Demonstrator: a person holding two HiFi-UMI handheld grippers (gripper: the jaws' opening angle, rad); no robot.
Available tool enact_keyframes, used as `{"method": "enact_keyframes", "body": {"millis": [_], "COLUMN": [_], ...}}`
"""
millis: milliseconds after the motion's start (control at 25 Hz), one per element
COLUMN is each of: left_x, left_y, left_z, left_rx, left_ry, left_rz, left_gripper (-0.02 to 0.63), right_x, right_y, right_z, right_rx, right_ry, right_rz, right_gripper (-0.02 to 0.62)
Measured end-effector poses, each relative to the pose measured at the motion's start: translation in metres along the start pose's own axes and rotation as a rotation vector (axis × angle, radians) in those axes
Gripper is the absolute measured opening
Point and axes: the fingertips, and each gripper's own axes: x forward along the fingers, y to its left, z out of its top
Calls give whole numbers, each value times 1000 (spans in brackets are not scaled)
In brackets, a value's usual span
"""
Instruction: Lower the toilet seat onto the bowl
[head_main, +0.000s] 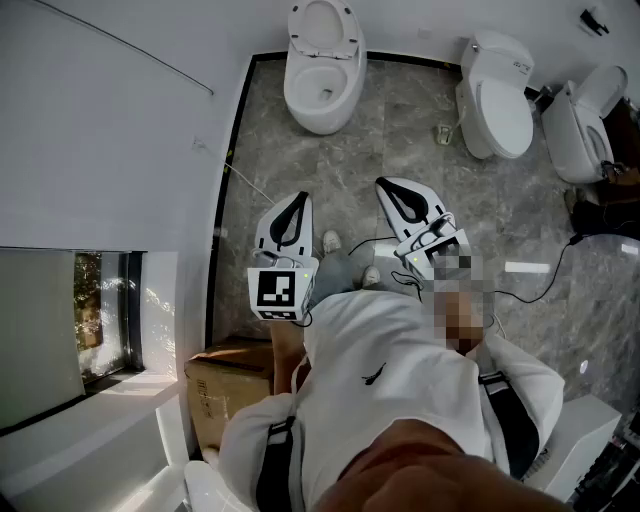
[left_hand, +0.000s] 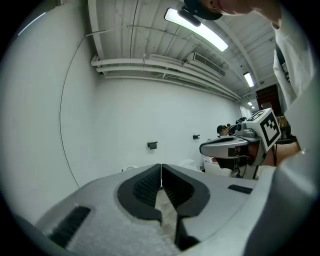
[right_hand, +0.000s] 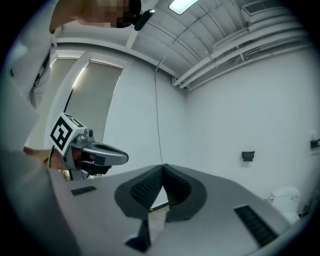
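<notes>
Seat location: toilet seat (head_main: 322, 22) stands raised at the rear of the leftmost bowl (head_main: 320, 98), at the far end of the marble floor (head_main: 400, 150) and well apart from both grippers.
Neighbouring fixtures: two other toilets (head_main: 497, 100) (head_main: 585, 125) stand to the right, both with lids down.
Left gripper (head_main: 299, 201): jaws pressed together, nothing between the pads; held in front of the person's body.
Right gripper (head_main: 386, 184): jaws likewise meeting at the tips, empty; carried beside the left one.
Likely handling: seat is probably a rigid, fairly light plastic ring turning on a rear hinge; its glossy surface looks slippery, and once past upright it may drop and slam.
Suggested hold: free upper edge, farthest from the hinge, pinched across its thickness or guided down by a closed tip.
Head view only: shows the toilets, the floor and a cardboard box (head_main: 225, 385) behind the person.
Gripper views only: both aim at the wall and ceiling; they show the ribbed pads meeting, a small dark wall fitting (left_hand: 152, 145), and each gripper's neighbour, but not the raised seat.
</notes>
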Motion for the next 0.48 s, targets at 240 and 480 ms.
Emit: {"method": "enact_keyframes", "body": {"millis": [240,480], "left_x": [22,59], "left_y": [26,76], "left_z": [-7,-15], "left_rx": [-2,-18], "left_ry": [-7,-10], "left_rz": [2,-7], "left_gripper": [31,31], "right_x": [31,90], "right_y": [-14,-29], "right_z": [-3,-1], "right_rx": [7,-9], "right_ry": [-20,-28], "right_rz": [-38,-56], "right_gripper": [31,31]}}
